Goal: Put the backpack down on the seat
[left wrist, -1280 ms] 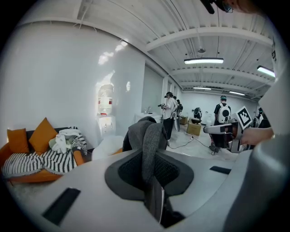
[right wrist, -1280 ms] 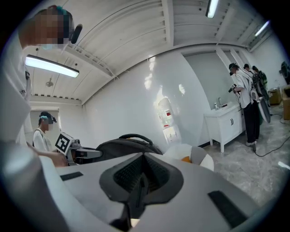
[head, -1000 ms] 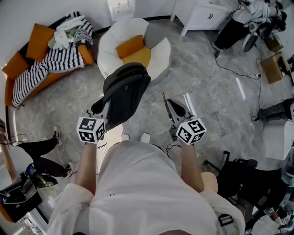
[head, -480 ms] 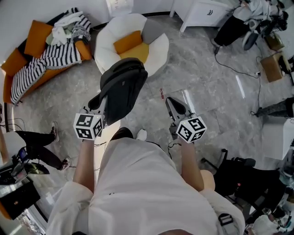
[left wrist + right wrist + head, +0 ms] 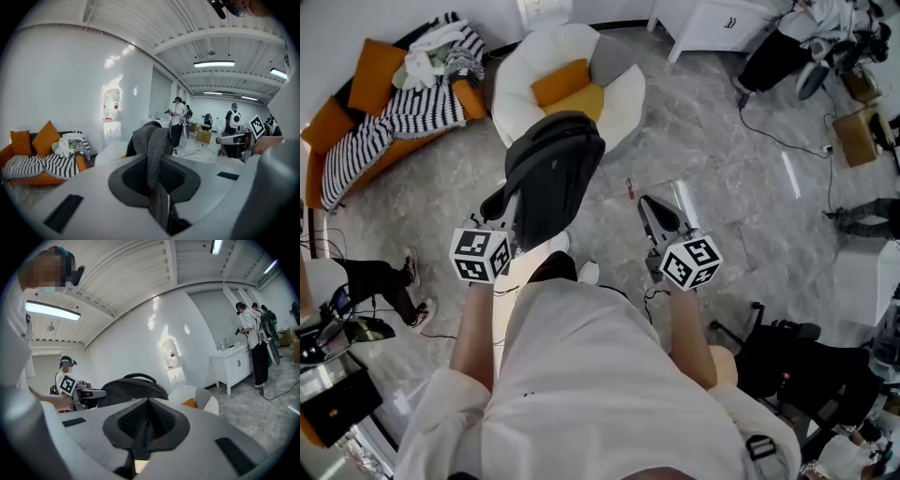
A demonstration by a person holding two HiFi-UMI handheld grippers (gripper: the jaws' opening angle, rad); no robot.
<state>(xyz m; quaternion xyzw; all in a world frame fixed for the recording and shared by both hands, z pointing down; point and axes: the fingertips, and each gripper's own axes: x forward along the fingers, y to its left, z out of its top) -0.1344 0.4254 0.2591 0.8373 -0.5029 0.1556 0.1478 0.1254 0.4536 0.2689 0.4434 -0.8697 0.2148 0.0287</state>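
A grey marble-patterned floor [image 5: 741, 187] fills the head view. At 10 o'clock on it stands one orange sofa [image 5: 337, 127] under a black-and-white striped blanket [image 5: 403, 117]. At 12 o'clock is the seat, a single round white armchair [image 5: 623, 103] holding two cushions, one orange [image 5: 561, 82] and one yellow [image 5: 583, 105].

One dark grey fabric backpack [image 5: 553, 178] hangs in the air above the floor, not on the seat. From the head view it lies at 6 o'clock of the armchair, and its top edge overlaps the chair's near rim. It looks smooth and rounded, wider at the top and narrowing downward, with a black flap at its 8 o'clock side.

There are two grippers, each with one marker cube. The left gripper [image 5: 511, 214] reaches under the backpack's lower left, and the right gripper [image 5: 647, 208] stands apart at 3 o'clock of the bag.

The head view hides the grip itself. The left gripper view shows it: a grey woven strap [image 5: 157, 159] runs down between the jaws, which are clamped on it. That view also shows a white water dispenser [image 5: 111, 126] against the wall and several people standing far off.

The right gripper view shows that gripper's jaws pressed together with nothing between them. It alone shows the backpack's arched black top handle [image 5: 138, 376].
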